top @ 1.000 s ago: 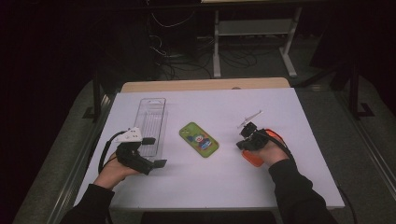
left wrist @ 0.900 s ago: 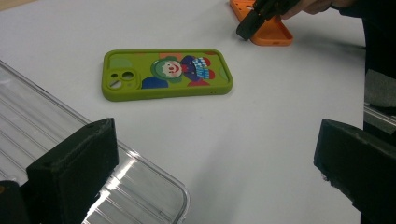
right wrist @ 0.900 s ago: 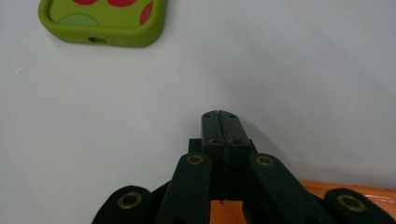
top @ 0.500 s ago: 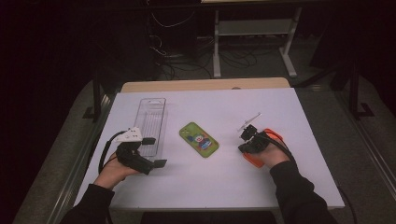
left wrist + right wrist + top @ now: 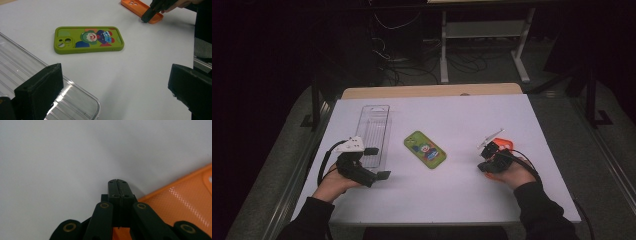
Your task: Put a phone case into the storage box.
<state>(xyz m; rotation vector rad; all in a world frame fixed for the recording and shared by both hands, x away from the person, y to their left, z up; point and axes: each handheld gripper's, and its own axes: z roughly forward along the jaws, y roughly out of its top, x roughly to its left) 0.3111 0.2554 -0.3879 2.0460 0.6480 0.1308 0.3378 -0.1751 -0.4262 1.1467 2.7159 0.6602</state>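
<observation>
1. Nearest the front edge of the tabletop [image 5: 452, 200], the person's two hands each hold a gripper, one toward each front corner, well apart from each other.
2. The left gripper [image 5: 374, 164] sits near the left edge, its jaws spread wide apart and holding nothing; in the left gripper view the two black jaws stand at the bottom corners with bare white surface between them.
3. One jaw of the left gripper is over the near end of a clear plastic case [image 5: 374, 134], which lies lengthwise along the left side, running toward the far edge; the left gripper view shows its ribbed transparent corner [image 5: 75, 100] right beside that jaw.
4. The right gripper [image 5: 486, 162] rests toward the right edge, jaws pressed together with no gap seen in the right gripper view [image 5: 118, 186], their tips down at the white surface.
5. An orange phone case [image 5: 504, 145] lies under and just beyond the right gripper; the closed jaws sit at its edge [image 5: 185, 202], and the left gripper view shows them touching its rim [image 5: 140, 8]. Whether they pinch that rim I cannot tell.
6. Farther in, near the middle of the tabletop between the two grippers, a green phone case [image 5: 425, 149] with a cartoon clown print lies flat and diagonal, untouched [image 5: 88, 40].
</observation>
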